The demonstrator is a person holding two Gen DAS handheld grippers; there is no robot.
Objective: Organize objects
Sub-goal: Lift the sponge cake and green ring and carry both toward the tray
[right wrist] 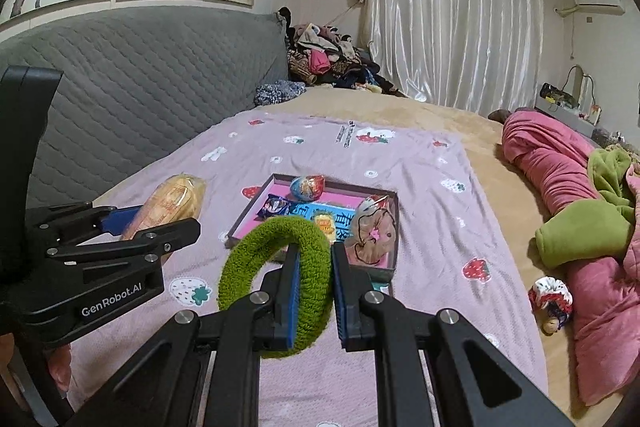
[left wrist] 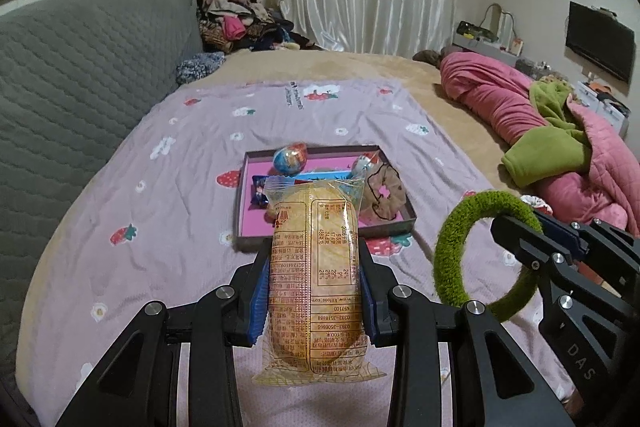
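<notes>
A bread roll in a clear printed wrapper (left wrist: 316,267) stands upright between blue pads, with my left gripper (left wrist: 314,259) shut on it above the bed. A fuzzy green ring (right wrist: 256,247) hangs with one side of its loop clamped in my right gripper (right wrist: 316,255), which is shut on it. Each view shows the other hand: the green ring (left wrist: 452,247) at right, the bread roll (right wrist: 172,203) at left. Beyond both lies a shallow box with a pink floor (left wrist: 240,207) (right wrist: 396,227). It holds a foil egg (left wrist: 290,157), a brown scrunchie (left wrist: 384,193) and snack packets.
The box rests on a lilac strawberry-print sheet (left wrist: 160,187). A grey quilted headboard (left wrist: 80,87) runs along the left. Pink and green bedding (right wrist: 580,219) is piled at right, with a red-white scrunchie (right wrist: 550,297) beside it. A clothes heap (left wrist: 240,23) lies at the far end.
</notes>
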